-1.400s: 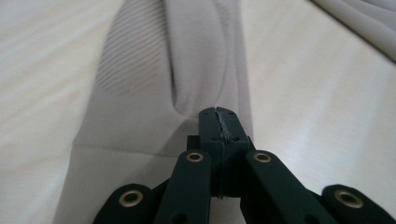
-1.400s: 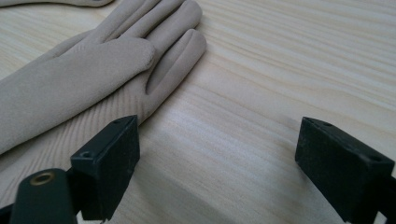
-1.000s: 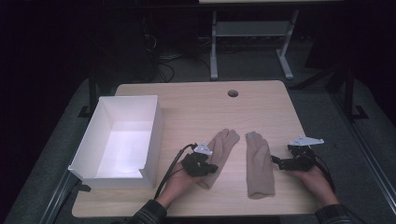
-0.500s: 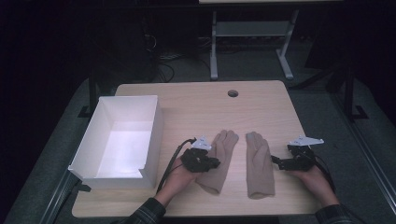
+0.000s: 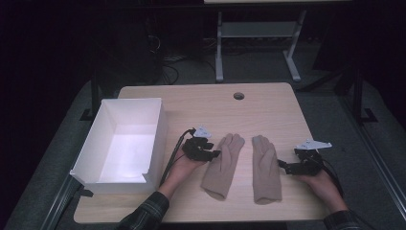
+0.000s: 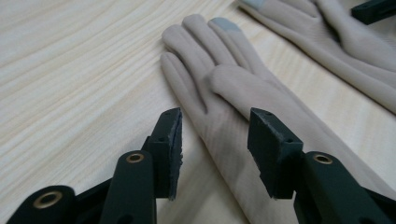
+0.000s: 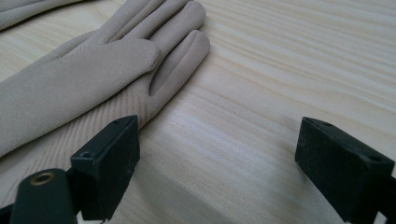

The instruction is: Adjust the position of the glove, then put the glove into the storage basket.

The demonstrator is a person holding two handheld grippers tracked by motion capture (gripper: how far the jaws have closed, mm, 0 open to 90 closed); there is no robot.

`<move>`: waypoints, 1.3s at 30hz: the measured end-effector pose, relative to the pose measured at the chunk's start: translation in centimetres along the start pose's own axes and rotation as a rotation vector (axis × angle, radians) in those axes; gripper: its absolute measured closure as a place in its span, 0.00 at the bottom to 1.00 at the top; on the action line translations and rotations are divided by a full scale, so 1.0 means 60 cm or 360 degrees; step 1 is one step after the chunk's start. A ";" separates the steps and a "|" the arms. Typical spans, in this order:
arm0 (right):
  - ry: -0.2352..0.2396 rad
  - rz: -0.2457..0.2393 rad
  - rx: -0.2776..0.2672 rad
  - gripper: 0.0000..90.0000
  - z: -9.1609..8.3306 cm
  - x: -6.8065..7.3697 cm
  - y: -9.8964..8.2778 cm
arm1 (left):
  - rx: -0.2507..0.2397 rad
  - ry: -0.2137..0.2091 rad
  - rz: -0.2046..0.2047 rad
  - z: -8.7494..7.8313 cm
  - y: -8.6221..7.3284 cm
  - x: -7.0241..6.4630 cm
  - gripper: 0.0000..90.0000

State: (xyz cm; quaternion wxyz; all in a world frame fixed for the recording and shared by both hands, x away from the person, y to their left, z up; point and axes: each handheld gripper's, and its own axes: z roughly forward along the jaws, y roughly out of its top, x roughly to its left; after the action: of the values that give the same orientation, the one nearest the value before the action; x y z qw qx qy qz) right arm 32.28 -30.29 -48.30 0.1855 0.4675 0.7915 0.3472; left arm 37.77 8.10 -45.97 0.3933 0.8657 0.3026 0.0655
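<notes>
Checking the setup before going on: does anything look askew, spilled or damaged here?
Nothing stands out. Both beige gloves, left glove and right glove, lie flat and intact on the table; the white box sits upright.

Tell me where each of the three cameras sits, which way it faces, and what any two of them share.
High view: above the person's side, facing forward and down on the table, white box, both forearms.
Left gripper view: on the left gripper, along its parted jaws, which have just been opening, over the left glove.
Right gripper view: on the right gripper, open jaws beside the right glove.
Shared: both gripper views show both gloves.
</notes>
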 end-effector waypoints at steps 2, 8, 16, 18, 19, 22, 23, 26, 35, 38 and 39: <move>0.0001 0.0000 0.0000 0.15 0.000 0.000 0.000 | 0.0029 0.0005 0.0004 0.009 -0.002 0.001 0.60; 0.0004 -0.0004 0.0000 0.15 0.000 0.000 0.000 | 0.0058 0.0008 0.0023 0.016 -0.006 -0.003 0.73; 0.0006 0.0001 0.0006 0.18 -0.002 0.002 0.000 | 0.0055 -0.0050 -0.0051 0.012 -0.007 -0.007 0.95; 0.0044 -0.0018 0.0040 0.34 -0.009 0.003 0.005 | 0.0039 -0.0066 -0.0074 0.010 -0.008 -0.006 0.95; 0.0073 -0.0014 0.0029 0.43 -0.013 0.004 0.007 | 0.0024 -0.0076 -0.0099 0.008 -0.008 -0.005 0.95; 0.0191 -0.0020 0.0001 0.70 -0.025 0.008 0.012 | -0.0002 -0.0086 -0.0119 0.001 -0.009 -0.006 0.95; 0.0225 -0.0023 0.0006 0.79 -0.026 0.010 0.013 | 0.0000 -0.0089 -0.0120 -0.001 -0.010 -0.006 0.95; 0.0287 -0.0060 0.0056 0.96 -0.020 0.019 0.016 | -0.0008 -0.0112 -0.0140 -0.002 -0.013 -0.007 0.95; 0.0377 -0.0149 0.0068 1.00 -0.004 0.044 0.026 | -0.0035 -0.0128 -0.0173 -0.004 -0.013 -0.005 0.95; 0.0396 -0.0164 0.0067 1.00 0.000 0.052 0.029 | -0.0042 -0.0137 -0.0187 -0.005 -0.013 -0.004 0.95; 0.0404 -0.0178 0.0068 1.00 0.002 0.054 0.031 | -0.0048 -0.0142 -0.0192 -0.005 -0.013 -0.004 0.95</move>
State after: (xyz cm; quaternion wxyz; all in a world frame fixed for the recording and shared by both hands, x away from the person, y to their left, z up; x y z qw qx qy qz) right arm 31.87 -26.82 -46.93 0.0931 0.3790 0.8405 0.3758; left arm 37.13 8.55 -46.27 0.4226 0.8419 0.3354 0.0077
